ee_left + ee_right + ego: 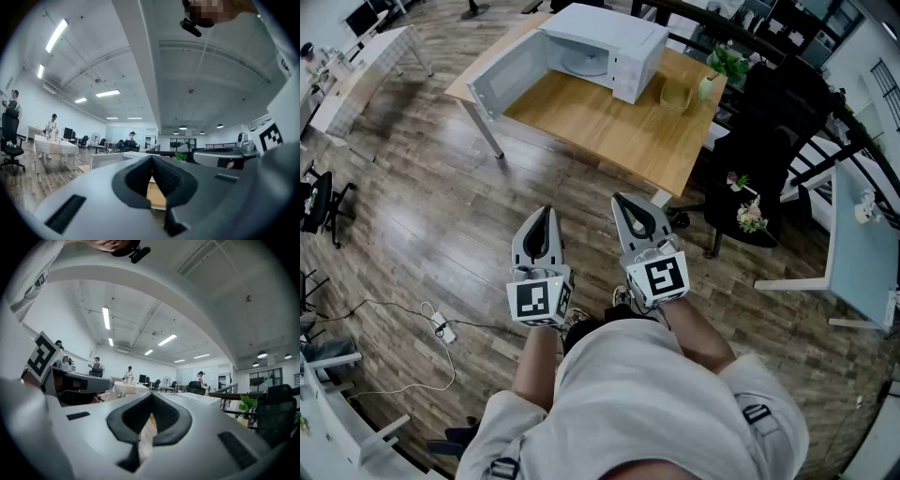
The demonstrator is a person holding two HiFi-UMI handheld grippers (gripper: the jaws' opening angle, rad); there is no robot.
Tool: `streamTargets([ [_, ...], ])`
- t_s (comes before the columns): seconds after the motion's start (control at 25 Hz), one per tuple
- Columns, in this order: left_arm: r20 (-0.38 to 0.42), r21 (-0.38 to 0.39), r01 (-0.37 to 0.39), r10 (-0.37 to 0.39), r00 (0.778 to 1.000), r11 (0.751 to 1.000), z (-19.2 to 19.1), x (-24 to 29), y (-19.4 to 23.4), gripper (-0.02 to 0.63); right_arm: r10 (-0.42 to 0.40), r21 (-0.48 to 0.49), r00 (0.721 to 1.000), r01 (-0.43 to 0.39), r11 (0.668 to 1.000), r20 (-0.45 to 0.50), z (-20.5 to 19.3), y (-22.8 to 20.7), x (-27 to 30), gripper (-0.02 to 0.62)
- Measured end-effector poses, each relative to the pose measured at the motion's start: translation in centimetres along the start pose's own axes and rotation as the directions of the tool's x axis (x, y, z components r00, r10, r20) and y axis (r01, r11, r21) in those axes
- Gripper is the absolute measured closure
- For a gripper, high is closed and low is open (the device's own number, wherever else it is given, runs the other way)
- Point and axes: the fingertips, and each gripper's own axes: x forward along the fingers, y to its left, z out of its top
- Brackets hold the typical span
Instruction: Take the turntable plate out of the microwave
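Left claw [546,217] and right claw [627,205] level, closed, empty.

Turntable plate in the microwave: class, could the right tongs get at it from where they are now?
Probably not yet: the right tongs are shut and held by the person's body, with floor between them and the table. The microwave door stands open, so nothing blocks the turntable plate.

One microwave [623,37], one turntable plate [584,64], one wooden table [619,131], one potted plant [727,64] and two hand-held grippers [546,214] [624,201] show.
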Motion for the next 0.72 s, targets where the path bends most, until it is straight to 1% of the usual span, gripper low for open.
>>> streamTargets([
  [0.16, -0.017, 0.005, -0.015, 0.015, 1.0, 1.0, -0.6, -0.2, 0.1, 0.594, 0.037, 0.03, 0.999, -0.037, 0.999, 0.0, -0.5, 0.4, 0.0, 0.592],
  [0.28, -0.039, 0.044, -0.018, 0.02, 0.999, 0.999, -0.9, -0.5, 0.4, 0.594, 0.047, 0.082, 0.999, -0.046, 0.996, -0.009, -1.6, 0.6, 0.4, 0.592],
  [0.36, -0.055, 0.05, -0.006, 0.009, 0.998, 0.999, -1.4, -0.5, 0.0, 0.594, 0.047, 0.102, 0.999, -0.045, 0.994, -0.017, -2.2, 0.5, 0.2, 0.592],
  [0.48, -0.058, 0.013, 0.018, -0.018, 0.998, 1.0, -2.1, 0.3, -0.6, 0.594, 0.045, 0.079, 0.999, -0.044, 0.996, -0.01, -2.0, 0.0, 0.2, 0.592],
  [0.56, -0.054, -0.018, 0.015, -0.016, 0.998, 1.0, -2.8, 1.0, -0.9, 0.594, 0.041, 0.049, 0.999, -0.041, 0.998, 0.008, -1.6, -0.6, 0.4, 0.592],
  [0.72, -0.061, -0.057, 0.005, -0.009, 0.998, 0.998, -3.6, 1.6, -2.0, 0.594, 0.037, 0.046, 0.999, -0.038, 0.998, 0.029, -1.2, -1.5, 0.2, 0.592],
])
